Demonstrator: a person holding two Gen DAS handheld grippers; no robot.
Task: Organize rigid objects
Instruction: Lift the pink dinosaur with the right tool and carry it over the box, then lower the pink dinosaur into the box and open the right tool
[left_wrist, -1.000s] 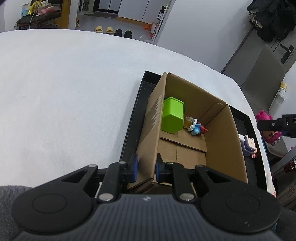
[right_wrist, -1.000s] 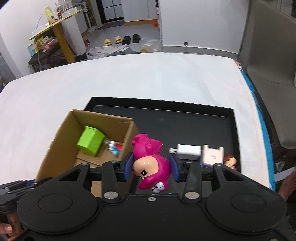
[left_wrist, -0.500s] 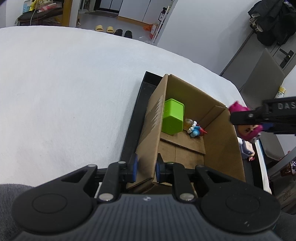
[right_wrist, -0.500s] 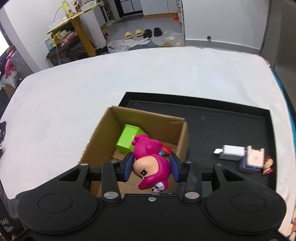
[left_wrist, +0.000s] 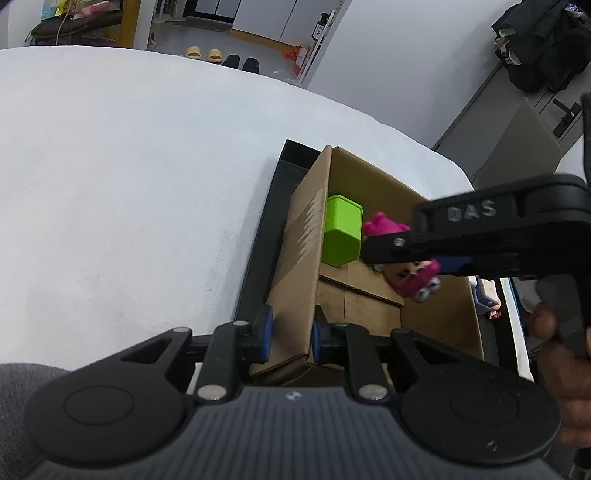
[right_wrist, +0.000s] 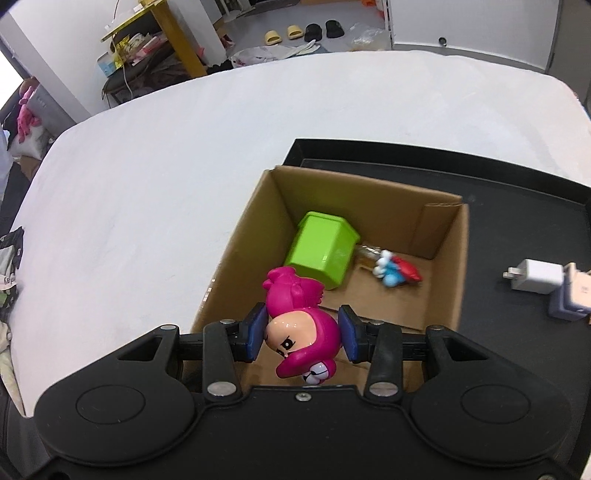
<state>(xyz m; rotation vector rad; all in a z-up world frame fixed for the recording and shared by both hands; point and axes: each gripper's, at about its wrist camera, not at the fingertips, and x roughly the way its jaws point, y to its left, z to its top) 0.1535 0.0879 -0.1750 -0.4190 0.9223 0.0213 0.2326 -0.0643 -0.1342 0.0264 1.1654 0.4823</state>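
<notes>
Two grippers work the cardboard box: the left gripper pinches its side wall. The right gripper clamps a pink figurine (head down) above the box's inside.

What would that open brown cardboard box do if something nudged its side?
The open brown cardboard box looks light, holding only a green plastic cube and small toys, so it would probably slide. Its thin wall may flex. The left gripper pinching one wall likely steadies it.
</notes>
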